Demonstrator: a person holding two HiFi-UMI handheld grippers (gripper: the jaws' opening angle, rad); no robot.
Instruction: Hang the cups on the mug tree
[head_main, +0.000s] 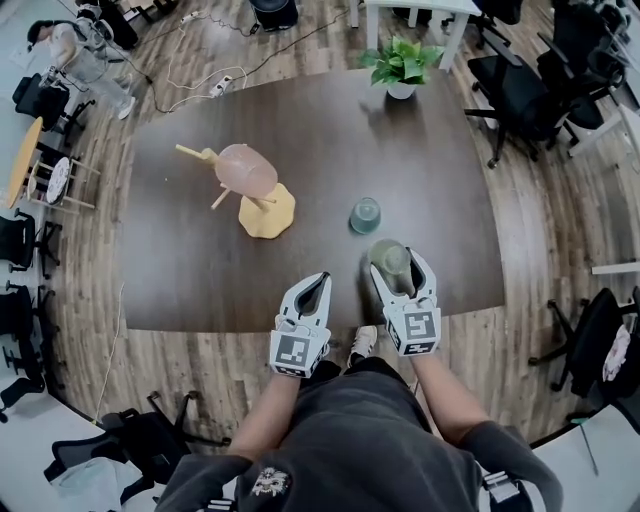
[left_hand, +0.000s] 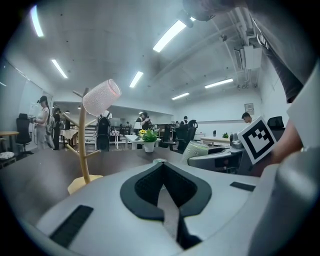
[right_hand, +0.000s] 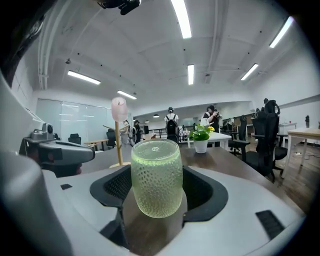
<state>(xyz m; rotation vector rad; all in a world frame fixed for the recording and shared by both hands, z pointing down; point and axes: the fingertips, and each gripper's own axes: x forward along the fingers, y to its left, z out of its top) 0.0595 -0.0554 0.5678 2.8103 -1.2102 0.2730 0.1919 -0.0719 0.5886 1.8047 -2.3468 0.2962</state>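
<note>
**Head view.** The dark counter (head_main: 330, 130) is carrying a wooden mug tree (head_main: 266, 210) left of centre. A pink cup (head_main: 246, 170) is hanging on one of its pegs. A blue cup (head_main: 365, 215) is standing to the right of the tree, apart from it. Nearer the person, a green cup (head_main: 390, 256) is sitting between the fingers of the right tool (head_main: 400, 265), close to the counter's near edge. The left tool (head_main: 318, 281) is hovering beside the right one over that edge, its two fingers meeting at the tips. A potted plant (head_main: 402, 65) is standing at the far edge.

**Left gripper view.** The left tool (left_hand: 161, 164) is staying clenched on nothing: its dark pads are touching at the far end and the hollow behind them is empty. The mug tree (left_hand: 82, 150) is rising at the left, with the pink cup (left_hand: 101, 97) tilting on an upper peg. The right tool (left_hand: 215, 157) is showing at the right, with the green cup (left_hand: 197, 152) at its tip.

**Right gripper view.** The right tool (right_hand: 156, 172) is grasping the green cup (right_hand: 156, 182). The cup is filling the gap at the tips, and the pads are lying against both of its sides. It is standing upright with its closed end up, and the brown counter (right_hand: 235, 165) is showing beneath it. Whether it is resting on the counter I cannot tell. Beyond it, the mug tree (right_hand: 118, 145) is standing well off with the pink cup (right_hand: 119, 109) on top. The left tool (right_hand: 60, 150) is lying at the left.
</note>
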